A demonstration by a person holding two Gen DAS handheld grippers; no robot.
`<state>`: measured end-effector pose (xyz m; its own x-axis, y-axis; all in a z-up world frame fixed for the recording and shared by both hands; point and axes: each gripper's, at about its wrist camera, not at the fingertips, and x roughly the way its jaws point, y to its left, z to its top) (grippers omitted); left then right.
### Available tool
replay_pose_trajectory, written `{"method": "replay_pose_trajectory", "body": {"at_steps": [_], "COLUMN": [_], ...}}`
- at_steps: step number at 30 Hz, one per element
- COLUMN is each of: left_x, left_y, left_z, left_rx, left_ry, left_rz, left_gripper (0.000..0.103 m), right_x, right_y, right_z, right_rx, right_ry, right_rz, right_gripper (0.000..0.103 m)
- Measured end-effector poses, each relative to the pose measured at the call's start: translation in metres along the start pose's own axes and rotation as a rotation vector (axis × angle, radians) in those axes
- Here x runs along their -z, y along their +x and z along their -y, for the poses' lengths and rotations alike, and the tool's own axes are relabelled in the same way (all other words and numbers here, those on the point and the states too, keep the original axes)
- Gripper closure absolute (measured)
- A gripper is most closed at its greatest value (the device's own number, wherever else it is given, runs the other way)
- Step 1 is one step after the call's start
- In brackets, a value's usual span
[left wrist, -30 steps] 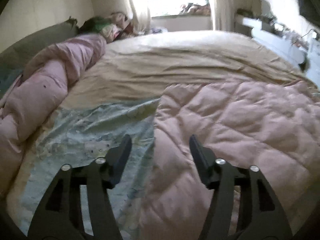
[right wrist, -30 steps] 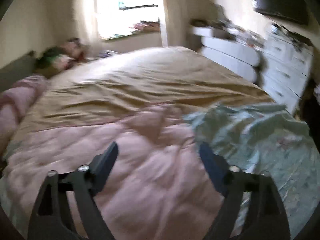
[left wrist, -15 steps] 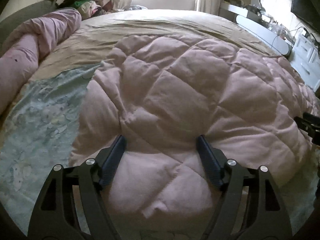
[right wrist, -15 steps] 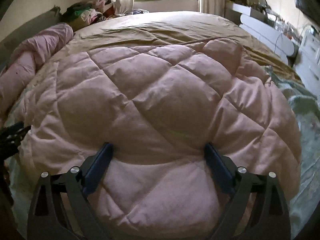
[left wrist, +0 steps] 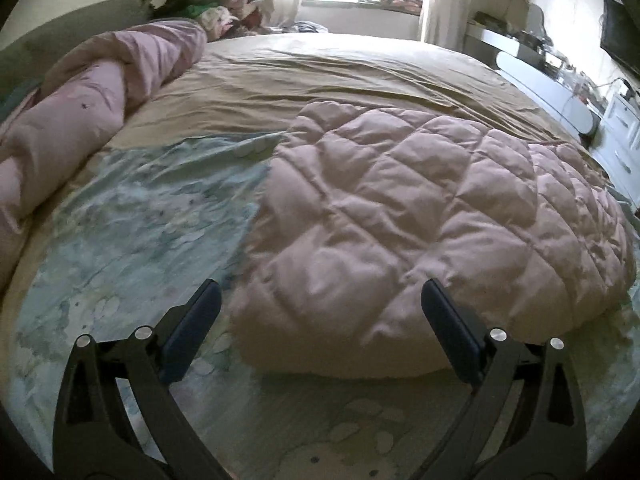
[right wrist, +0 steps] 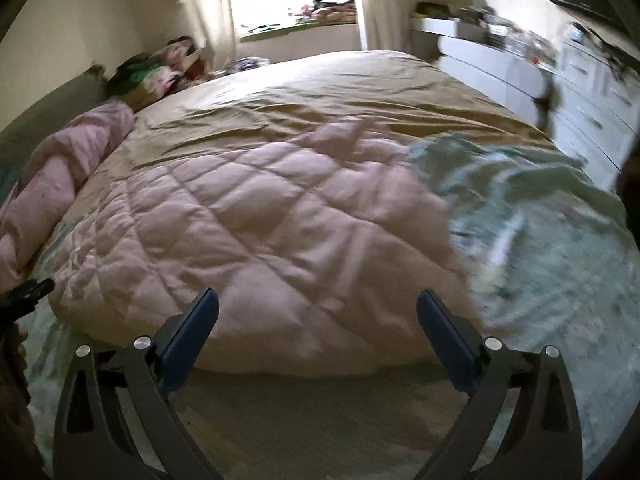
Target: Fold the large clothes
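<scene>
Bedroom, bed (left wrist: 328,64) under tan sheet; folded pink quilt (left wrist: 420,216) lies on floral cover (left wrist: 132,220). Left gripper (left wrist: 320,308) and right gripper (right wrist: 318,312) jaws opening wide, gripping nothing, quilt edge just ahead.

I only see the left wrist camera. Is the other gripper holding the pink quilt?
Observer: No. The right gripper has its jaws opening with nothing pinched; the pink quilt lies free ahead of it.
Operator: What's on the quilt's right side?
Observer: A pale green sheet lies rumpled there, against the quilt's edge.
Operator: Does that camera see my gripper?
Observer: Only the dark tip of the left gripper, at the picture's left edge beside the quilt.
</scene>
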<state>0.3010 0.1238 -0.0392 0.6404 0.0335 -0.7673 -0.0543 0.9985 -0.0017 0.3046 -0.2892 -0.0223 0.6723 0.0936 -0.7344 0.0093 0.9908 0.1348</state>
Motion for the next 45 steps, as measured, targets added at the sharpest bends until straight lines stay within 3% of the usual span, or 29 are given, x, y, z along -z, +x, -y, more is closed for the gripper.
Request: {"method": "replay_pose_trajectory", "body": {"at_steps": [8, 17, 22, 30, 33, 39, 45], "left_x": [0.016, 0.028, 0.03, 0.043, 0.05, 0.053, 0.046], "left_y": [0.0, 0.01, 0.014, 0.024, 0.034, 0.053, 0.083], "left_z": [-0.015, -0.025, -0.035, -0.047, -0.052, -0.053, -0.061], "left_rx": [-0.048, -0.066, -0.034, 0.103, 0.186, 0.267, 0.401], "left_ry": [-0.024, -0.05, -0.098, -0.192, -0.271, -0.361, -0.516], "left_rz": [-0.029, -0.067, -0.091, -0.164, -0.21, -0.233, -0.268], "left_gripper": [0.009, 0.009, 0.009, 0.009, 0.009, 0.009, 0.008], "right_x": [0.028, 0.043, 0.043, 0.03, 0.025, 0.018, 0.014], "right_y": [0.001, 0.021, 0.035, 0.059, 0.073, 0.095, 0.114], "right_z": [0.058, 0.082, 0.084, 0.092, 0.096, 0.106, 0.115], "right_rx": [0.048, -0.009, -0.046, -0.097, -0.126, -0.201, -0.26], "right_ry": [0.14, 0.28, 0.322, 0.389, 0.423, 0.498, 0.534], "right_rz": [-0.049, -0.111, -0.14, -0.167, -0.187, -0.204, -0.212], "right_gripper": [0.004, 0.004, 0.004, 0.004, 0.004, 0.004, 0.004]}}
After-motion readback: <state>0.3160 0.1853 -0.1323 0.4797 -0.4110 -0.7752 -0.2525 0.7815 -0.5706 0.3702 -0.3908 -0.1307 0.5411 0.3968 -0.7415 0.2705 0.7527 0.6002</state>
